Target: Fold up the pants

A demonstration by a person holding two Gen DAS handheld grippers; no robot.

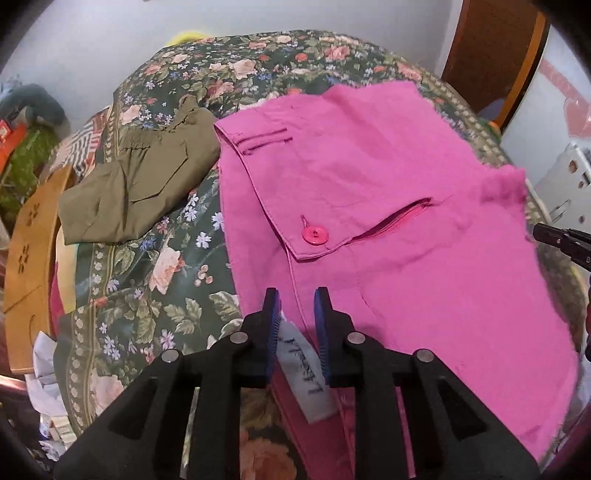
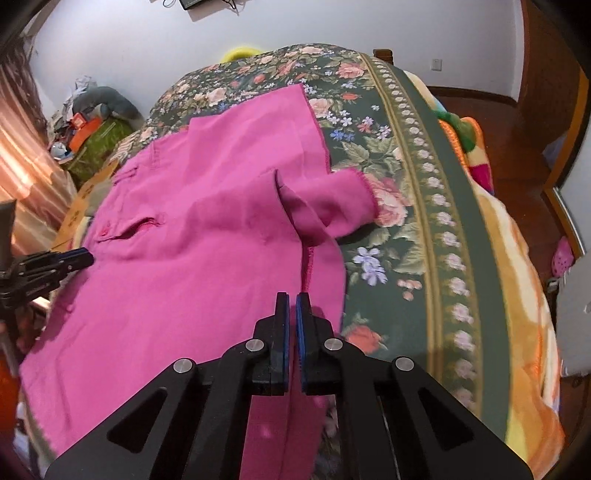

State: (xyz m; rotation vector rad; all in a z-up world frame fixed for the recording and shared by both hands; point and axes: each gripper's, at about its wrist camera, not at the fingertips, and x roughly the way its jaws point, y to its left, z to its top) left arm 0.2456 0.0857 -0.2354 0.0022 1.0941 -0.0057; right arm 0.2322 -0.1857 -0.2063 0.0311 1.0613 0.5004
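The pink pants (image 1: 388,206) lie spread flat on the floral bedspread (image 1: 155,280) of the bed and serve as the reference for all positions below.

Nearest, at the waistband edge of the pants, the left gripper (image 1: 296,306) points steeply down. Its jaws stand a narrow gap apart, with the white garment label (image 1: 301,365) and the pink waist edge lying between the blue pads (image 1: 320,325). Whether the pads actually press on the cloth cannot be told.

At the near edge of the pants on the other side, the right gripper (image 2: 292,314) also points steeply down. Its jaws are closed almost fully together, and a strip of the pink cloth runs up between the pads; the cloth is pinched.

Further in on the pants, a pointed flap carries a pink button (image 1: 314,235), and a slit pocket (image 1: 391,218) opens just beside it. Past the pocket, the fabric forms a raised fold (image 2: 295,206) near the hem of one leg, which ends in a frayed edge on the bedspread.

Beside the pants, at the waistband side, an olive-green garment (image 1: 136,184) lies crumpled on the bedspread, close to but apart from the pink cloth.

Beyond the pants, the bedspread rises toward a white wall (image 2: 332,29). A multicoloured blanket (image 2: 476,155) hangs off the bed edge on the leg side.
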